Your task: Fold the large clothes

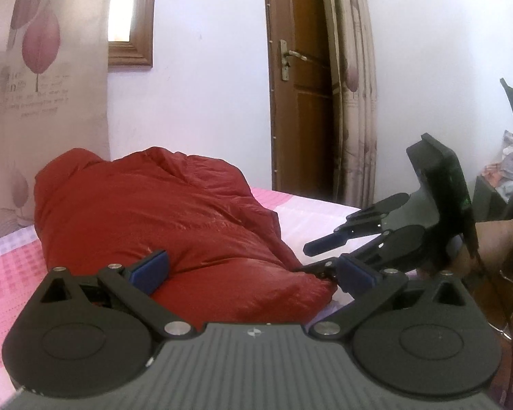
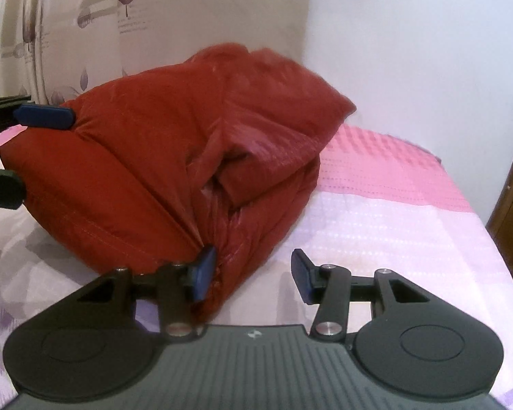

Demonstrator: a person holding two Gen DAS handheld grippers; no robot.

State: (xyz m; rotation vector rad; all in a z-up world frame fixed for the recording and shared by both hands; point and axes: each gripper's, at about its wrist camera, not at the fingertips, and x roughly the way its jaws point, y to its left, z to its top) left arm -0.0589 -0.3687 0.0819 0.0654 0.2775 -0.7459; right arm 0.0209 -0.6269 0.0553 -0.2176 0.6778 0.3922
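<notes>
The red jacket (image 1: 160,218) is lying bunched on the bed (image 2: 376,225). The left hand-held gripper (image 1: 253,273) is gaping wide around its near edge; the right hand-held gripper (image 2: 253,275), half-open and tilting downward, is seemingly brushing fabric.

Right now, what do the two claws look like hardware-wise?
Both match: grey ribbed body, small round logo, two black round discs, black linkage arms with silver pins, blue pads. Left claw; right claw. The left view shows a black block on the right claw's back with a thin cable. No sleeve visible.
</notes>
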